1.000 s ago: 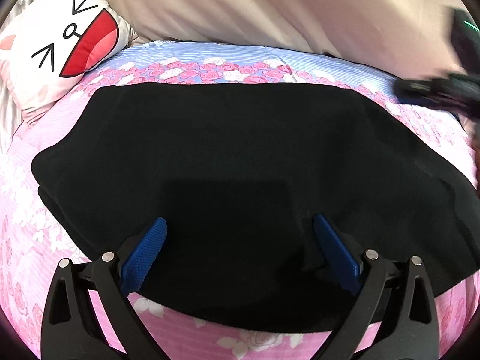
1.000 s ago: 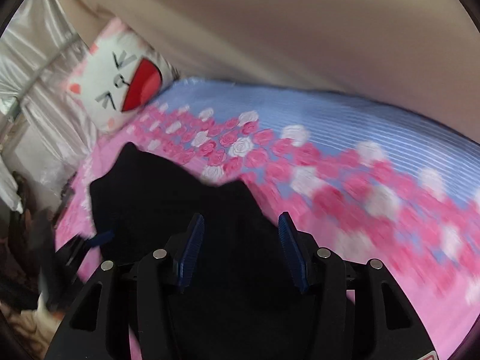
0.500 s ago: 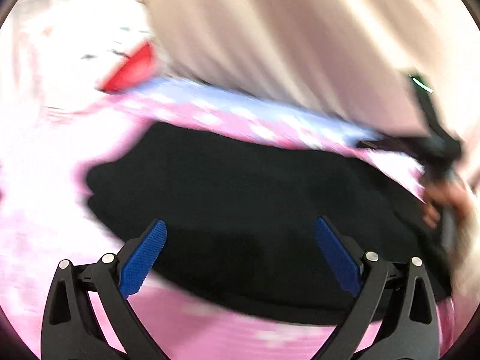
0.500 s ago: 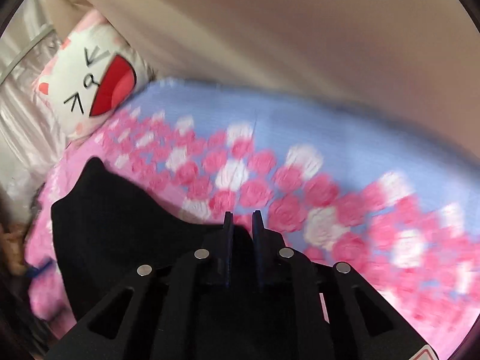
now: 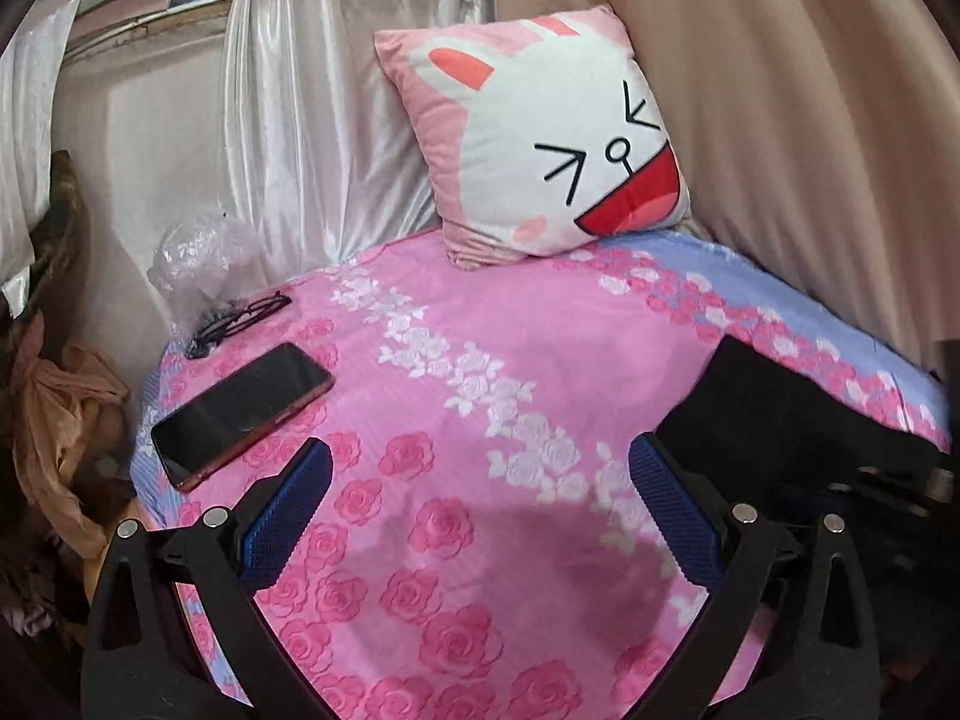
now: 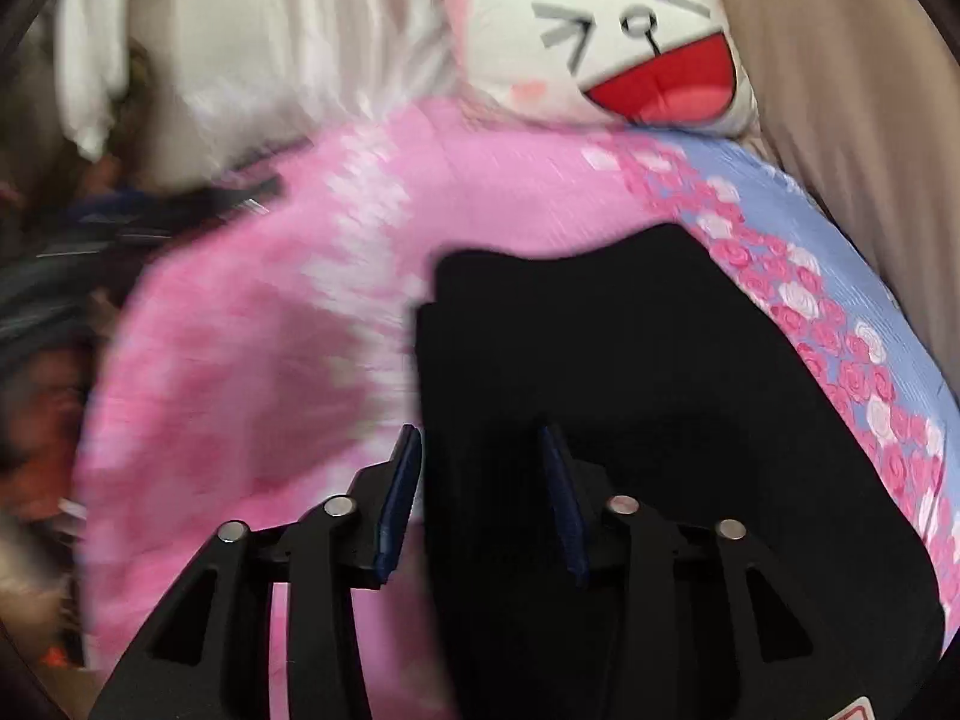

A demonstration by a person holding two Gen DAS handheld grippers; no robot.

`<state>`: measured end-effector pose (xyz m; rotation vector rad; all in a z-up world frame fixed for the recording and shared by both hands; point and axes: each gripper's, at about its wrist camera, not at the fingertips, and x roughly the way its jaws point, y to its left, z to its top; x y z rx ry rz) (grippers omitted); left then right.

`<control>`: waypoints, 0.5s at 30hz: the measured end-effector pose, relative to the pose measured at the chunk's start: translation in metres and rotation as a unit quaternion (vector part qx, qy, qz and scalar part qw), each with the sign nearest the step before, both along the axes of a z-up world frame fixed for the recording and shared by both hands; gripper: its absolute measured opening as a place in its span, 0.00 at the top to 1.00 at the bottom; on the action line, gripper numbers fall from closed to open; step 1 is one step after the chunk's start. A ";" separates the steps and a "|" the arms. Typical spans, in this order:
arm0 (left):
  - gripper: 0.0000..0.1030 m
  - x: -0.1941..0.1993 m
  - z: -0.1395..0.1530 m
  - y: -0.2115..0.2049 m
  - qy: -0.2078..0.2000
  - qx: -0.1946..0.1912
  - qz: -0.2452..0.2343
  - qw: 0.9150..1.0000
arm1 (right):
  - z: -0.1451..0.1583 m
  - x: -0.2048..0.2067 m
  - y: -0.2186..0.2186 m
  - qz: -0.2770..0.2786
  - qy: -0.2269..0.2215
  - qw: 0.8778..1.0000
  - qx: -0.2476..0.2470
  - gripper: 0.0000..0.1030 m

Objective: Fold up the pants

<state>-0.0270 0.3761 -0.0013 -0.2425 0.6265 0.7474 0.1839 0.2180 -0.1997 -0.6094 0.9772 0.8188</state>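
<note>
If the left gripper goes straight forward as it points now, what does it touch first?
Probably the pink rose-print bedsheet: the open left gripper has only that ahead. The rabbit-face pillow lies farther along, though depth is uncertain.

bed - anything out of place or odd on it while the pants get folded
A phone and a pair of glasses lie on the bedspread near its left corner, apart from the folded black pants. Nothing looks spilled or damaged.
</note>
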 end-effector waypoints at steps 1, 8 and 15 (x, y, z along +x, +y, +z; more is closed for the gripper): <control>0.06 -0.003 -0.001 0.002 0.002 0.000 0.001 1.000 | -0.003 0.004 0.000 -0.010 -0.001 1.000 0.011 0.87; 0.06 0.003 0.006 0.013 -0.024 -0.008 0.000 1.000 | -0.010 -0.024 -0.003 0.020 0.039 0.997 0.056 0.82; 0.05 0.041 0.014 -0.018 -0.037 -0.044 -0.071 0.996 | 0.063 -0.018 -0.113 -0.104 0.063 0.977 0.173 0.78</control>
